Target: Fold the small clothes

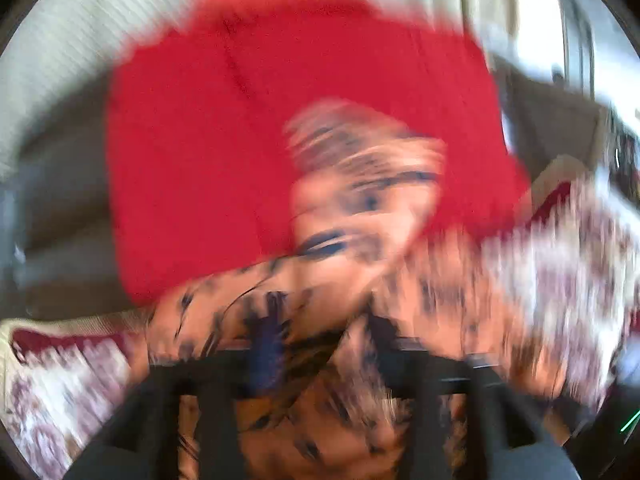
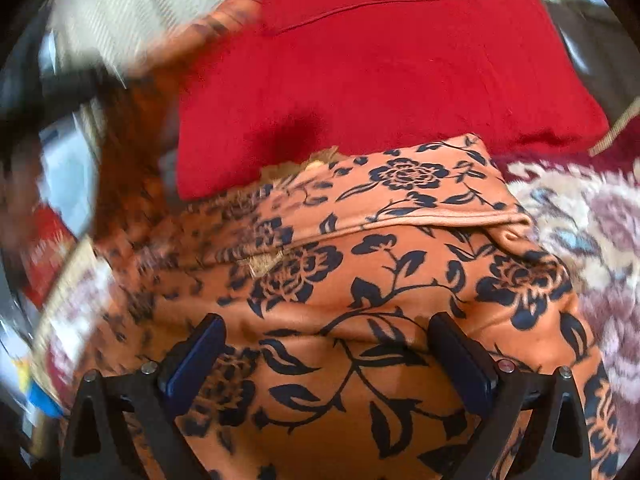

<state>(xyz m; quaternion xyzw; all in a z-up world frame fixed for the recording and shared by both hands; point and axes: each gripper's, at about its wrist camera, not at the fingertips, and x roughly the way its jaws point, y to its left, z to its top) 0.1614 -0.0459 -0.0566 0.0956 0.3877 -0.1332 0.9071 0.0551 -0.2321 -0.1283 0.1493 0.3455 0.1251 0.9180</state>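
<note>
An orange garment with dark blue flowers (image 2: 360, 280) lies on a patterned rug, its far edge against a red cushion (image 2: 380, 72). My right gripper (image 2: 328, 344) is open, its blue-padded fingers (image 2: 196, 356) spread wide just above the cloth. The left wrist view is heavily blurred: the same orange cloth (image 1: 340, 280) bunches over my left gripper (image 1: 316, 344), and the fingers are mostly hidden, so their state is unclear. A fold of the garment rises at the upper left of the right wrist view (image 2: 208, 28).
The red cushion (image 1: 240, 140) leans against a pale ribbed sofa (image 1: 72, 52). A cream and maroon floral rug (image 2: 592, 232) lies under the garment. Blurred boxes and clutter (image 2: 44, 240) stand at the left.
</note>
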